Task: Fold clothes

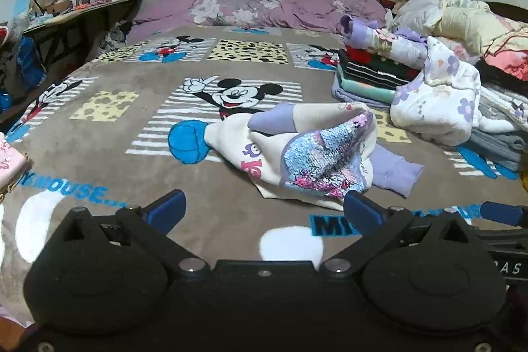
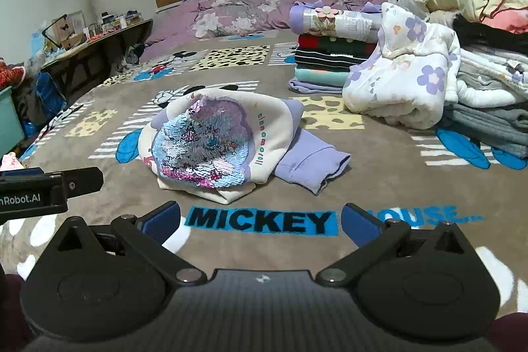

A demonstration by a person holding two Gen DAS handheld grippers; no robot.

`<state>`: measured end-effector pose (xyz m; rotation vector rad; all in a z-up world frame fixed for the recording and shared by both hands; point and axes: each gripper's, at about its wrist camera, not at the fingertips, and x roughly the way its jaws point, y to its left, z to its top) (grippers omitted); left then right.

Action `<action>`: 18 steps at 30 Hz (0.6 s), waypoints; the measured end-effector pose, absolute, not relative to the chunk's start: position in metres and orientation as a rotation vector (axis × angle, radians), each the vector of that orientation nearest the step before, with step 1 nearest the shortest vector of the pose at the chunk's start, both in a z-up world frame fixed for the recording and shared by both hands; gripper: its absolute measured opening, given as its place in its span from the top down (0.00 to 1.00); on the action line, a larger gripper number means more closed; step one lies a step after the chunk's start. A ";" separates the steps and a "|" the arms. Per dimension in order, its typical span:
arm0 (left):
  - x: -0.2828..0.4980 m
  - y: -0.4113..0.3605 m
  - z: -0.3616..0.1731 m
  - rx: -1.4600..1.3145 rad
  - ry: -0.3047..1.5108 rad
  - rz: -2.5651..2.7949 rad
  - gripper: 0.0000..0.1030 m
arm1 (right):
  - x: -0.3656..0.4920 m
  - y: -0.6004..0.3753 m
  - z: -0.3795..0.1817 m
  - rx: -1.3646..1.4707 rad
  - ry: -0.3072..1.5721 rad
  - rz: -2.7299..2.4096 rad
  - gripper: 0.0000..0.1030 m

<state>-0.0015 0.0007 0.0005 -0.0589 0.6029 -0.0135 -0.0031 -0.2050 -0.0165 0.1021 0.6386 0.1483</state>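
Both my left fingers (image 1: 264, 207) and right fingers (image 2: 260, 216) are spread, empty. Grabbing the crumpled sweatshirt (image 2: 211, 144) by its slippery sequins could bunch it worse.

I read "MICKEY" in black on a blue strip printed on the blanket (image 2: 260, 221), low in the right wrist frame, with "OUSE..." in blue after it. At left, the other gripper (image 2: 49, 187) carries "nRobot.AI". The sweatshirt (image 2: 211, 141) has "clanomoll" in small letters. In the left wrist frame, lower left, the blanket reads "Y.MOUSE...".
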 end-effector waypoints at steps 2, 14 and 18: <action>-0.003 0.002 0.001 -0.074 0.593 -0.017 0.00 | 0.000 -0.200 -0.018 0.106 0.640 0.154 0.00; -0.004 0.007 0.001 -0.082 0.610 -0.006 0.00 | -0.006 -0.202 -0.010 0.089 0.641 0.154 0.00; -0.005 0.008 0.002 -0.085 0.614 -0.008 0.00 | -0.008 -0.200 -0.012 0.079 0.644 0.151 0.00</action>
